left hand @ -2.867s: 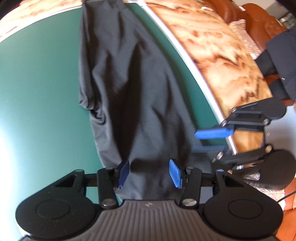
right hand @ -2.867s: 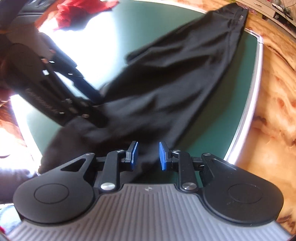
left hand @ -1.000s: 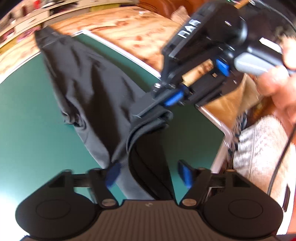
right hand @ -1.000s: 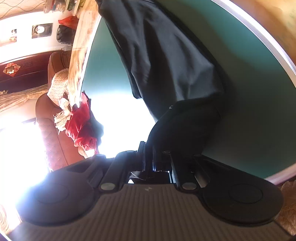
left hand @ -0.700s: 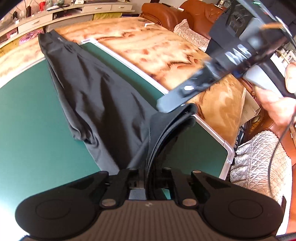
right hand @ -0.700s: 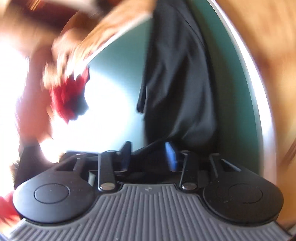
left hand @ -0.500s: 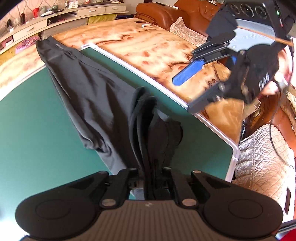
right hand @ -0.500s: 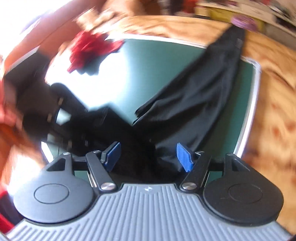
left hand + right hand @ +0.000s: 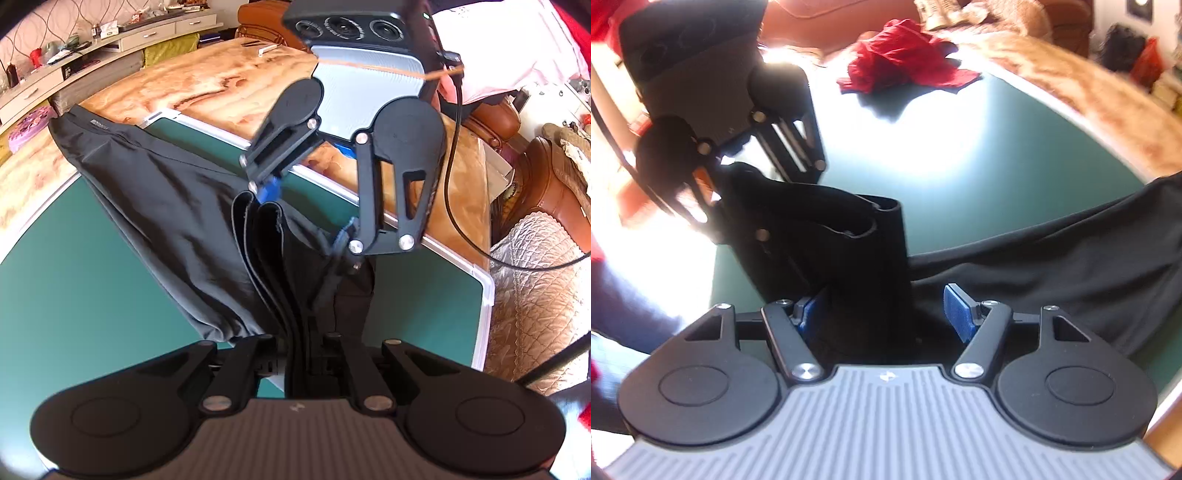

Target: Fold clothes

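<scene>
The left hand-held gripper (image 9: pixel 301 363) is pinched tight on a bunched end of the long black stretchy trousers (image 9: pixel 155 192). It holds that end up, while the rest lies along the green mat (image 9: pixel 74 280) on the desk. The right hand-held gripper (image 9: pixel 884 315) is spread wide, with the lifted cloth between its blue pads (image 9: pixel 956 312) but not squeezed.

To do this well, I think the right one should close on both layers together, near the edge. Then the two can carry the end over evenly.

The left view shows the waistband far off by the orange marble desk (image 9: pixel 207 85). Only the right view shows a crumpled red cloth (image 9: pixel 905 59) at the mat's far side.
</scene>
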Action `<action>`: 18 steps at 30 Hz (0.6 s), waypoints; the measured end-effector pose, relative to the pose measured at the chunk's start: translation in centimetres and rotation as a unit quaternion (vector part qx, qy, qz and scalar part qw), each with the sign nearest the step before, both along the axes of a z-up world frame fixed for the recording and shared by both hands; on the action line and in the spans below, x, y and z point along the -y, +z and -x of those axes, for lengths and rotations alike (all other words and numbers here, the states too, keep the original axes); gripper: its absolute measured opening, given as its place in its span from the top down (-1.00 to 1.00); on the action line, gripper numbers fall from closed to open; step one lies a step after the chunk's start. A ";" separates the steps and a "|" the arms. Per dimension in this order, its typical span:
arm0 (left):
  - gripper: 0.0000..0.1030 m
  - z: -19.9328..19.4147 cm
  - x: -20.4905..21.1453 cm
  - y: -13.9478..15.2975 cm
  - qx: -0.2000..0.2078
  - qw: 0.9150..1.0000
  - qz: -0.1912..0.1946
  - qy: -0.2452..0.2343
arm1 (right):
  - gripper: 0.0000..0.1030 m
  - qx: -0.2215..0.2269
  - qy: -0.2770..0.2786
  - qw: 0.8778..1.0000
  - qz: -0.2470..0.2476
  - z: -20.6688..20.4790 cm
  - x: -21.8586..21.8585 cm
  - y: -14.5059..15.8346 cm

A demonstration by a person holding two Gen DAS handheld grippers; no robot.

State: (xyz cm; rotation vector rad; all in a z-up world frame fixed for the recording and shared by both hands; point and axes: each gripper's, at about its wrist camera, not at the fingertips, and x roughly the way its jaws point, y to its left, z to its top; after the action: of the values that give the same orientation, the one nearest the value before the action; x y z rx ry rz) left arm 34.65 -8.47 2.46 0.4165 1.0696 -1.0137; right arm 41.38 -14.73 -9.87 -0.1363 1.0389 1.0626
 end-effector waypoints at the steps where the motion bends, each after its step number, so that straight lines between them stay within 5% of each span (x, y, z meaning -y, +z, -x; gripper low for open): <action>1: 0.88 -0.3 0.0 -0.1 -0.001 1.000 -0.002 0.001 | 0.38 -0.017 0.002 1.000 -0.014 -0.4 0.1 -0.2; 3: 0.88 -0.8 0.1 -0.3 -0.008 1.000 -0.004 0.010 | 0.71 -0.044 0.004 0.999 -0.029 -0.6 0.5 -0.7; 6: 0.81 -1.8 0.1 -0.6 -0.027 0.999 0.003 0.031 | 0.80 -0.079 -0.029 0.995 -0.049 -1.5 1.6 -1.1; 11: 0.09 -3.3 -0.3 -0.6 -0.045 0.995 0.024 0.089 | 0.82 -0.097 -0.135 0.982 -0.089 -0.9 5.5 0.1; 15: 0.17 -4.4 -0.9 -0.7 -0.060 0.987 0.060 0.133 | 0.83 -0.095 -0.205 0.968 -0.106 -0.4 8.1 1.3; 17: 0.65 -5.1 -1.1 -0.8 -0.069 0.982 0.083 0.154 | 0.83 -0.089 -0.223 0.965 -0.105 -0.4 9.0 1.8; 18: 0.66 -5.5 -1.1 -0.6 -0.066 0.981 0.088 0.159 | 0.83 -0.086 -0.229 0.964 -0.103 -0.6 9.3 2.0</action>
State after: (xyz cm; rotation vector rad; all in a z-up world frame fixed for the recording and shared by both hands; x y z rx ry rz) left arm 40.13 -7.40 1.87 0.0315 1.1128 -0.8490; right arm 42.01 -24.01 -7.88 0.3577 1.0421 0.7583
